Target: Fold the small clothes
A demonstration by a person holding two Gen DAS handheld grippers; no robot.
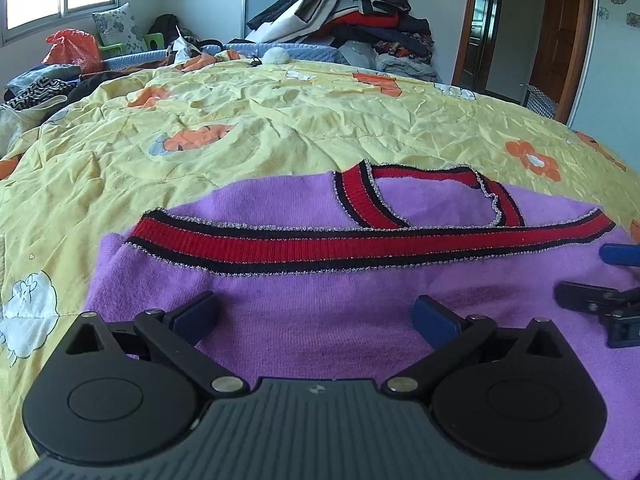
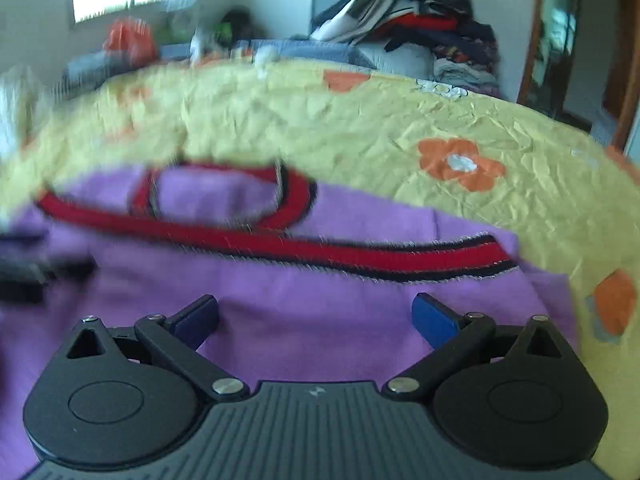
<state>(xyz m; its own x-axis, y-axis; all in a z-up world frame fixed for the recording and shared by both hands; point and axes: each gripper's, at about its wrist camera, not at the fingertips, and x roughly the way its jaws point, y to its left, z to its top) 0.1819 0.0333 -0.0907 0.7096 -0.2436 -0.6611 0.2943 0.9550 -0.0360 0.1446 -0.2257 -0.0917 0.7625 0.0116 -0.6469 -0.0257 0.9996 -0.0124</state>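
A purple knit sweater (image 1: 320, 320) with red, black and silver trim lies folded on the yellow flowered bedspread (image 1: 280, 128). Its hem band (image 1: 360, 246) runs across below the neckline (image 1: 432, 196). My left gripper (image 1: 316, 316) is open and empty, low over the sweater's near part. My right gripper (image 2: 316, 316) is also open and empty over the same sweater (image 2: 320, 300); its view is blurred. The right gripper's fingers (image 1: 600, 300) show at the right edge of the left wrist view, and the left gripper's dark fingers (image 2: 24, 276) at the left edge of the right wrist view.
A tall pile of clothes (image 1: 352, 12) stands at the far side of the bed. More clothes and an orange bag (image 1: 72, 48) lie at the far left. A doorway (image 1: 520, 28) is at the right. The bed's edge falls away at the right (image 2: 600, 208).
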